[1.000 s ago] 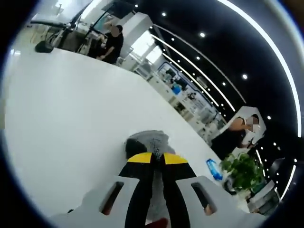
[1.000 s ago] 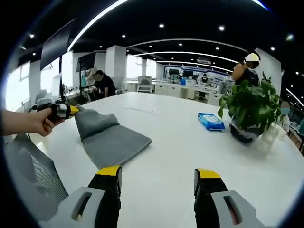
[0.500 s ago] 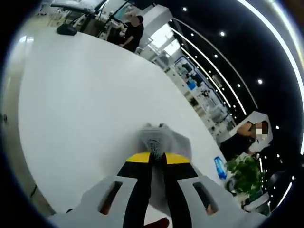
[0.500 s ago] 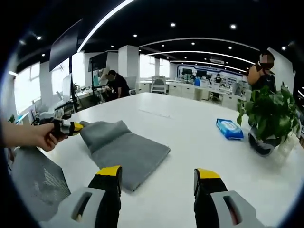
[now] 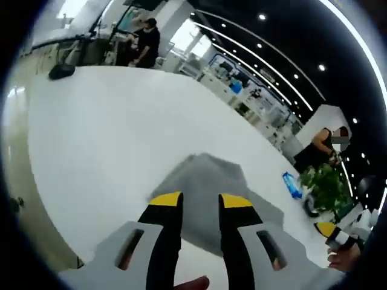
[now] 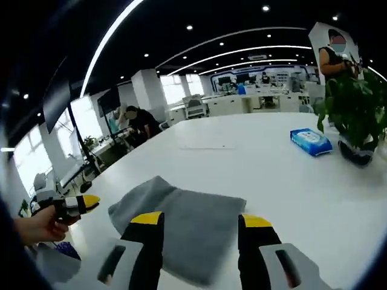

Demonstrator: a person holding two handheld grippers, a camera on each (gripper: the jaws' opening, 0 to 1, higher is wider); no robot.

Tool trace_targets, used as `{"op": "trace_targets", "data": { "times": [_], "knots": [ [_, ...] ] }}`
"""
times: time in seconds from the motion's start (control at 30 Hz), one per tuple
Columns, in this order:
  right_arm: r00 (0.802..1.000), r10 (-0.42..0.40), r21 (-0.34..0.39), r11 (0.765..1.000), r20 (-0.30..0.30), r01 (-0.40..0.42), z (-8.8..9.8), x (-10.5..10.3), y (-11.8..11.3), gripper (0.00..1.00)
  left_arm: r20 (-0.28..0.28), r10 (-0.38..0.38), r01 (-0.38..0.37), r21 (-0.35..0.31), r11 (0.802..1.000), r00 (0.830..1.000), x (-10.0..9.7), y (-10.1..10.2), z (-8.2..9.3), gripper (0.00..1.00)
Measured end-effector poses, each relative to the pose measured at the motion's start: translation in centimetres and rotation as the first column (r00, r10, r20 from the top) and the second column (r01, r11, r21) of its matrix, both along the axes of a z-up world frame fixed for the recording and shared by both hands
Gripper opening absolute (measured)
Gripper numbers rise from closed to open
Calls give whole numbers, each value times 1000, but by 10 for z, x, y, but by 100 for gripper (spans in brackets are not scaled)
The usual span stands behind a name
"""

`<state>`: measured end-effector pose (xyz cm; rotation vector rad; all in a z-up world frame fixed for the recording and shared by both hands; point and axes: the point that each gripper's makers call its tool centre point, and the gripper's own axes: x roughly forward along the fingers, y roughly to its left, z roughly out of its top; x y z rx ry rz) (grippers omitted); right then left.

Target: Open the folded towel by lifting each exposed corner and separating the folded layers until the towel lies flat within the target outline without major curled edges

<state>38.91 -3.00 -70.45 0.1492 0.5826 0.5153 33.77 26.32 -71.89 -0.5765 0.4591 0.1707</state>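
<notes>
A grey folded towel lies on the white table, just beyond my left gripper, whose yellow-tipped jaws stand open and hold nothing. In the right gripper view the towel spreads right in front of my right gripper, which is open just above its near edge. The towel's left corner is slightly humped. A hand holds the left gripper off to the towel's left, apart from it. The right gripper shows at the lower right of the left gripper view.
A blue wipes pack and a potted plant stand on the table's far right. A person sits beyond the table's far edge and another stands behind the plant. A black lamp base rests at the left end.
My left gripper has let go of the towel corner and opened; the corner has dropped onto the table. My right gripper has come closer to the towel's near edge.
</notes>
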Motion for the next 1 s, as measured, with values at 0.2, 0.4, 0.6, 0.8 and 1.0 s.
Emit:
{"op": "trace_targets", "data": {
  "times": [0.2,0.4,0.6,0.8,1.0],
  "knots": [
    [998,44,-71,996,-49,-47,-31,-5,17,38,-37,-170,173,140,975,985,30,0,-12,22],
    [982,61,-174,980,-177,-92,-83,-19,16,28,-116,-298,315,175,933,947,48,-10,-44,22],
    [980,109,-267,952,-164,-151,-94,-23,15,25,-194,-353,389,203,898,915,50,-15,-67,20],
    [976,167,-358,910,-141,-207,-97,-24,12,22,-214,-373,419,246,874,903,49,-18,-70,19],
    [972,173,-386,895,-162,-224,-98,-27,6,21,-231,-423,480,336,810,876,42,-26,-71,19]
  ]
}}
